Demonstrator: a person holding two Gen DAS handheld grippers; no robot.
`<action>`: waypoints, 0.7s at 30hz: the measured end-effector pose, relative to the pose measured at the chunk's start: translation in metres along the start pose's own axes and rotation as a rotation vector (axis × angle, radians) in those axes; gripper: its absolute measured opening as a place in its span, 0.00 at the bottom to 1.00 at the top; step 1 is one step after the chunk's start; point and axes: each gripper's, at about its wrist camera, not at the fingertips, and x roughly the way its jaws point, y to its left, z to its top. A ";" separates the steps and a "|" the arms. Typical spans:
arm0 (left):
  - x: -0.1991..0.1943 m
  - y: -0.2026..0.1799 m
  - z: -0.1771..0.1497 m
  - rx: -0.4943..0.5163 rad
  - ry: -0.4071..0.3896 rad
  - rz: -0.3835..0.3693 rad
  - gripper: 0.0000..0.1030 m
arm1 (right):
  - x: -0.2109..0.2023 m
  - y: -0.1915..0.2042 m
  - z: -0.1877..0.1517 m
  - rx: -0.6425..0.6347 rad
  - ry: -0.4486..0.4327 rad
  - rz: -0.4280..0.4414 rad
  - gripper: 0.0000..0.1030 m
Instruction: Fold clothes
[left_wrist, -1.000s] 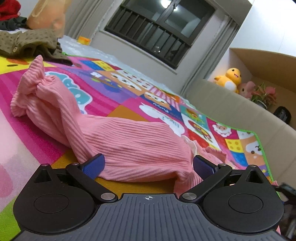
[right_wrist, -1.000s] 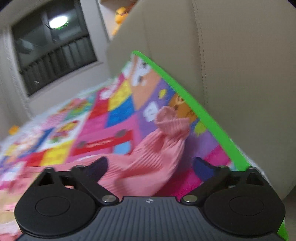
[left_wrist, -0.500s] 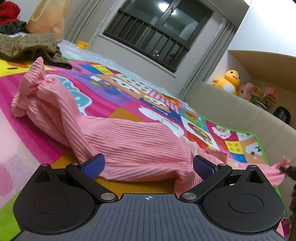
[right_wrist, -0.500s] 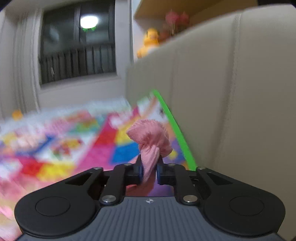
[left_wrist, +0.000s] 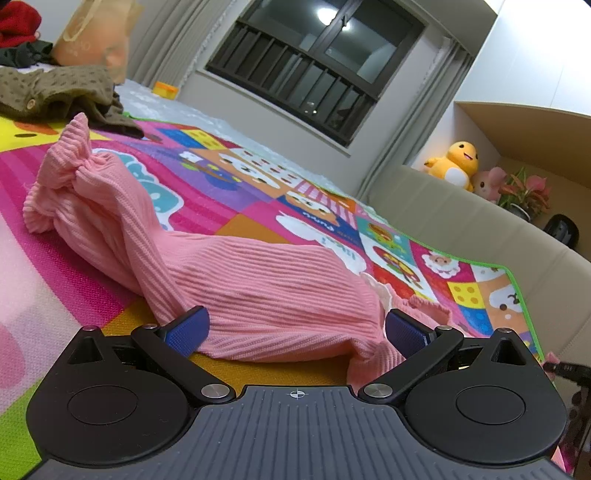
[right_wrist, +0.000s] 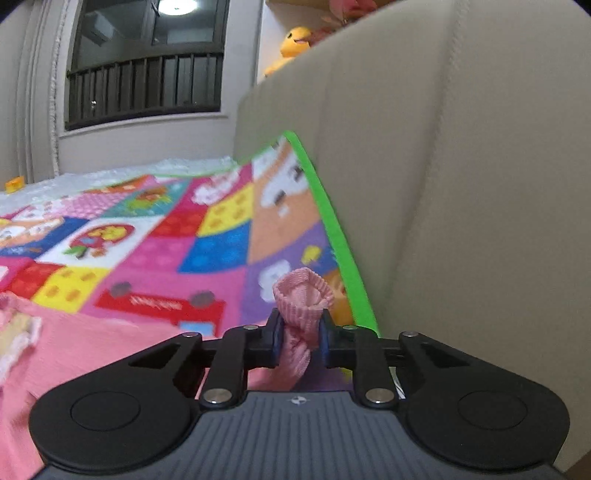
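While the right gripper (right_wrist: 300, 341) is clamped tight on a bunched cuff (right_wrist: 301, 295) of the pink garment (left_wrist: 258, 295), its jaws nearly together with only the fabric between the blue pads, the left gripper (left_wrist: 295, 328) is held with jaws wide apart, the garment's ribbed body lying between the pads (left_wrist: 186, 328); contact with the cloth cannot be told. The cuff seems gripped so that a sleeve can be drawn out straight before folding, and the left jaws appear placed low at the near edge, ready to close on it. The garment is left crumpled across the colourful play mat (left_wrist: 229, 177), a second sleeve end (left_wrist: 74, 147) bunched at the far left. The mat's green edge (right_wrist: 332, 221) is set against a beige sofa (right_wrist: 461, 184). An olive garment (left_wrist: 55, 88) is piled further back.
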 end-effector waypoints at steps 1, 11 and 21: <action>0.000 0.000 0.000 0.000 0.000 0.000 1.00 | -0.002 0.003 0.005 0.005 -0.007 0.010 0.16; -0.001 0.001 0.000 -0.009 -0.005 -0.008 1.00 | -0.065 0.071 0.071 -0.020 -0.167 0.239 0.14; -0.003 0.002 0.000 -0.019 -0.014 -0.020 1.00 | -0.099 0.203 0.102 -0.176 -0.197 0.537 0.14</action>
